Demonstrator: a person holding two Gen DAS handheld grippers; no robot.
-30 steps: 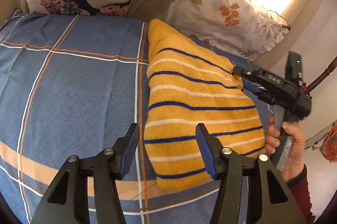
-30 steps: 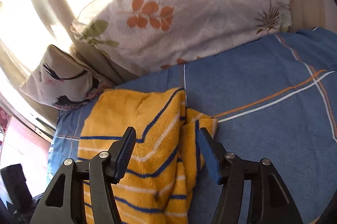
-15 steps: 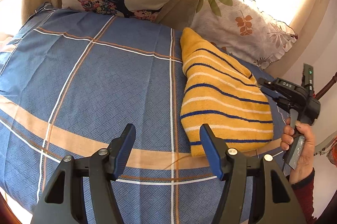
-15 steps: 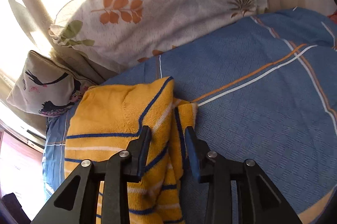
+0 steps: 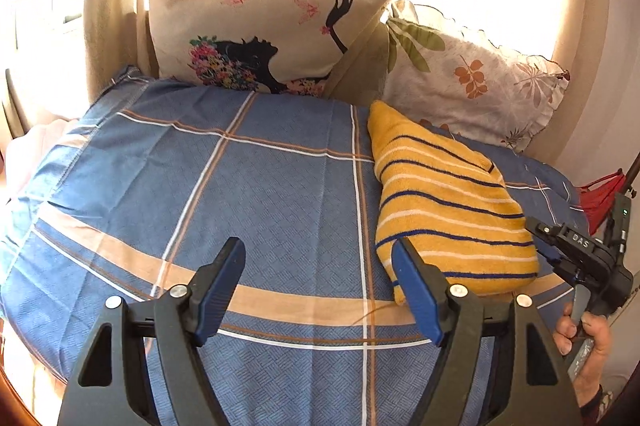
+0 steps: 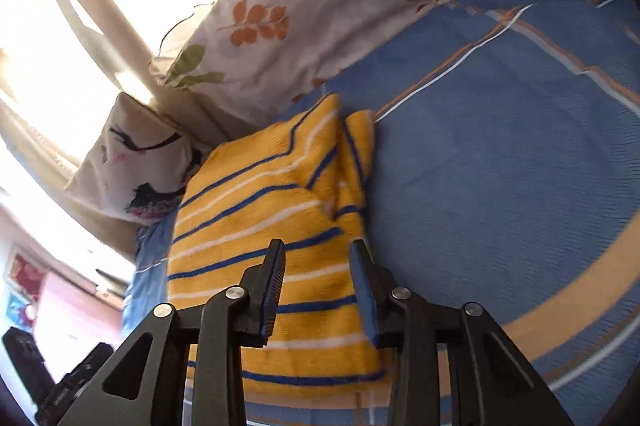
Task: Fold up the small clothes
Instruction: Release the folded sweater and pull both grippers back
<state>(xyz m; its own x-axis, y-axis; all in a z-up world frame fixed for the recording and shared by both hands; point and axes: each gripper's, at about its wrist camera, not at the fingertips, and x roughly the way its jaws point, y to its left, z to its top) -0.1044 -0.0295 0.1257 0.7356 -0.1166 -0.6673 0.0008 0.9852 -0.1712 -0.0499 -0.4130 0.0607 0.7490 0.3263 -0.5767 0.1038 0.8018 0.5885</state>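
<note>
A folded yellow knit garment with blue and white stripes lies on the blue checked bedspread; it also shows in the right wrist view. My left gripper is open and empty, held above the bedspread to the left of the garment. My right gripper hovers over the garment's near part with its jaws partly open and nothing between them. The right gripper also shows at the garment's right edge in the left wrist view, held by a hand.
A cushion with a woman's silhouette and a leaf-print pillow lean against the curtained window at the back. The bedspread's left edge drops off. A red item hangs at the far right.
My left gripper has pulled back and up, away from the garment. My right gripper narrowed its jaws, let go of the garment's fold, and drew back; the garment lies flat.
</note>
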